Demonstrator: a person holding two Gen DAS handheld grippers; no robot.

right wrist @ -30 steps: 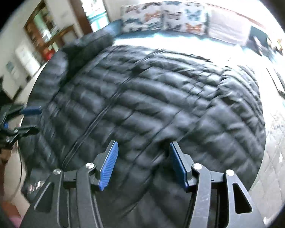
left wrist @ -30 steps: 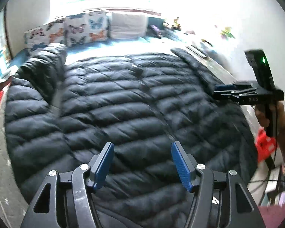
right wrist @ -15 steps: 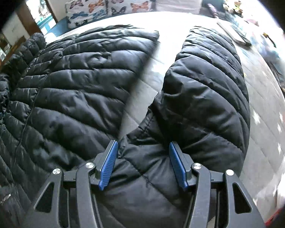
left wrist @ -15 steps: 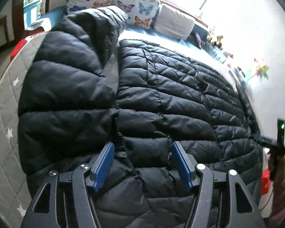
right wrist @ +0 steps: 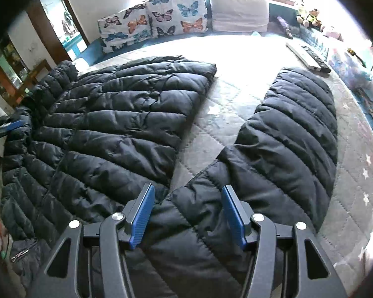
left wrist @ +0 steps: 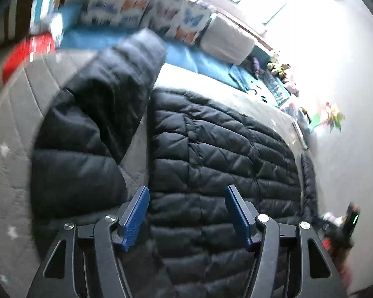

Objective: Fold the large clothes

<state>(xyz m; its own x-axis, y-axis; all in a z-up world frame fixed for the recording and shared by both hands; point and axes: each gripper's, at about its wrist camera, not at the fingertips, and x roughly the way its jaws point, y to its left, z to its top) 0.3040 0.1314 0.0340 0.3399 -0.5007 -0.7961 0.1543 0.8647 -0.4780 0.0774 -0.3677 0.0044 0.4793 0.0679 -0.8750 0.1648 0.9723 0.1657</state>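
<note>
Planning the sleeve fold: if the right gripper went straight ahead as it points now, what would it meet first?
Most likely the jacket sleeve: the open right gripper already sits over its near end, though depth is unclear.

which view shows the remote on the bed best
The right wrist view. The remote lies sharp and whole there on the far right of the bed, beyond the jacket's sleeve. In the left wrist view, only a thin, washed-out sliver near the bed's far edge may be it; I cannot tell.
</note>
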